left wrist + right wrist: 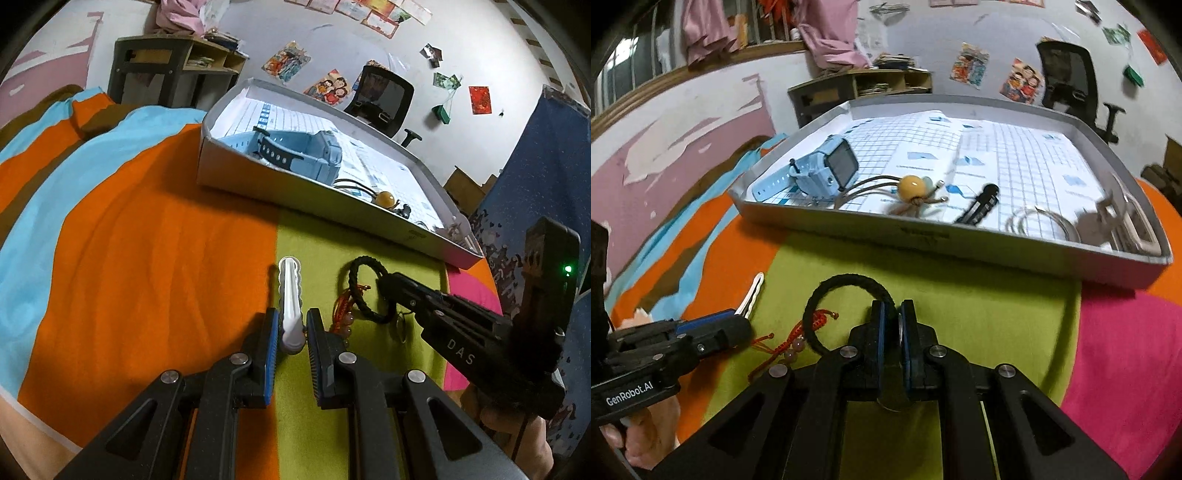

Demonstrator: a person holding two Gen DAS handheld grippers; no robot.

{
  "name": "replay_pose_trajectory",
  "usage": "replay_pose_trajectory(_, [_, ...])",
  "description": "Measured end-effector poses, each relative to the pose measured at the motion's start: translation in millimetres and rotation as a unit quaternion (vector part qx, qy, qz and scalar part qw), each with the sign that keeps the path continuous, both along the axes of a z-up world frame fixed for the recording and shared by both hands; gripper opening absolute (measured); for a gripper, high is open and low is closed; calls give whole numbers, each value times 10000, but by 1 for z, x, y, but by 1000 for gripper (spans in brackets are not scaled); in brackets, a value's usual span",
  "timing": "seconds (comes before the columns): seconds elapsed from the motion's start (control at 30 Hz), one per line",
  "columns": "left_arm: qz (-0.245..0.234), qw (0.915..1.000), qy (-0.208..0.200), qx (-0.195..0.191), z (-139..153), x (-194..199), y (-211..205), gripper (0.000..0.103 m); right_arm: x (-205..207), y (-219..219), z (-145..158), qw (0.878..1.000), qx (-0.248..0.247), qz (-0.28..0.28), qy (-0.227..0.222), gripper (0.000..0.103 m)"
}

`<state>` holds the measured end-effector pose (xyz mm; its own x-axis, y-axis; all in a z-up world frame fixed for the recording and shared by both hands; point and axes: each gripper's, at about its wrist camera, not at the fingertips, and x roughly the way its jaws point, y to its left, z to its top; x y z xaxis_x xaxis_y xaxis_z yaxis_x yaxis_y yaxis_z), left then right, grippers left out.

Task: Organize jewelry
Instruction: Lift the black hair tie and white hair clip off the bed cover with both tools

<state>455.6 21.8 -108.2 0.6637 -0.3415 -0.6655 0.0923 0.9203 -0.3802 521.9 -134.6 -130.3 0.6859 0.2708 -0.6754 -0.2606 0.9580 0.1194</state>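
My left gripper (291, 321) is shut on a white hair clip (290, 291) that lies along the green patch of the bedspread; the right wrist view shows the clip (753, 291) sticking out past that gripper (738, 317). My right gripper (892, 310) is shut on a black braided bracelet (846, 280), and the left wrist view shows the same grip (386, 284) on the loop (354, 288). A red cord bracelet with pale beads (790, 343) lies by the black loop. Behind stands a grey tray (960, 243) lined with grid paper.
In the tray lie a light blue smartwatch (827, 170), a yellow bead on cords (910, 188), a black clip (979, 206), metal rings (1038, 225) and a pale buckle at its right end. Orange, blue and pink bedspread surrounds it. A desk and a chair stand behind.
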Motion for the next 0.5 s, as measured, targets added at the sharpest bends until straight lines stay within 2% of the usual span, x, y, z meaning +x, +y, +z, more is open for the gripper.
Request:
replay_pose_trajectory(0.3, [2, 10000, 41, 16, -1, 2, 1, 15, 4, 16, 9, 9984, -414, 327, -209, 13])
replay_pose_trajectory(0.4, [2, 10000, 40, 18, 0, 2, 1, 15, -2, 13, 10, 9985, -281, 440, -169, 13])
replay_pose_trajectory(0.47, [-1, 10000, 37, 25, 0, 2, 0, 15, -7, 8, 9, 9983, -162, 520, -201, 5])
replay_pose_trajectory(0.5, [3, 10000, 28, 44, 0, 3, 1, 15, -8, 4, 9, 9985, -61, 516, -196, 5])
